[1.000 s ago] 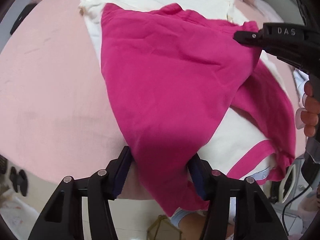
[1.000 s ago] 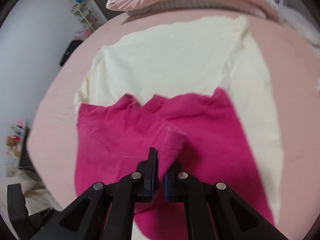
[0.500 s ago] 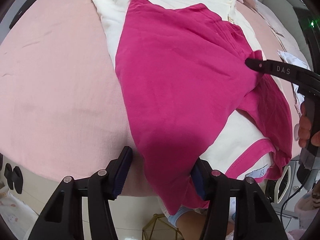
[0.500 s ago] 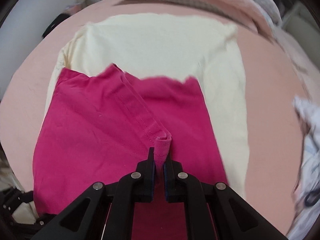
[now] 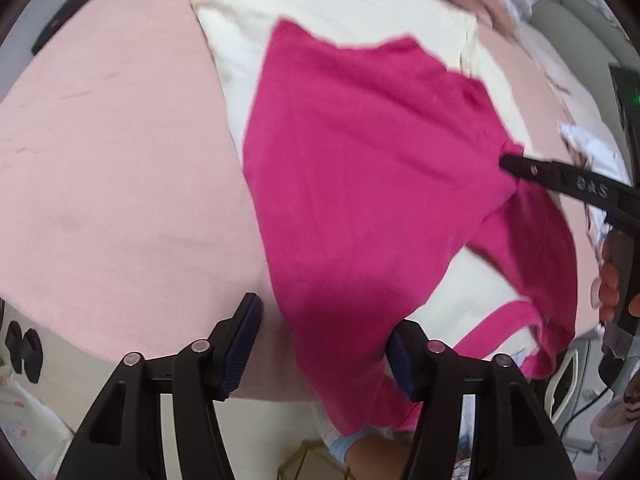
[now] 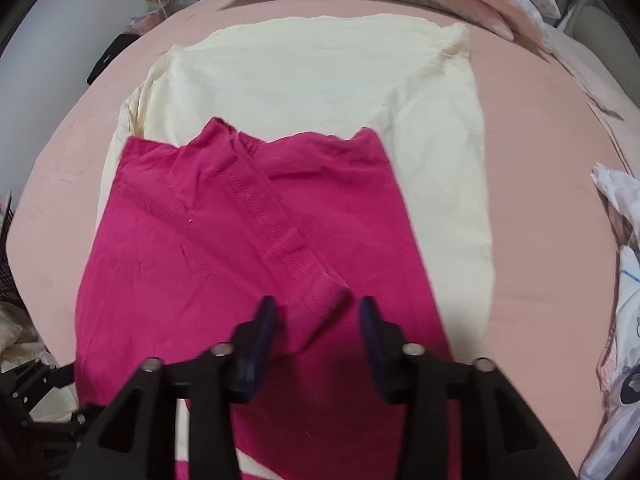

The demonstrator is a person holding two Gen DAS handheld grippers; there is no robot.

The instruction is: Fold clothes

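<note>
Across a pink bed sheet [image 6: 540, 208] a cream garment [image 6: 320, 76] is spread flat, and on its near half a magenta sleeve [image 6: 208, 248] is laid folded over. At the sleeve's stitched cuff [image 6: 316, 284] the right gripper [image 6: 318, 312] is seen with jaws just parted, the cuff lying loose between them, unpressed. At the sleeve's near edge the left gripper [image 5: 324, 328] is held with jaws standing wide, fabric passing between them; whether the pads [image 5: 244, 340] press it cannot be told
</note>
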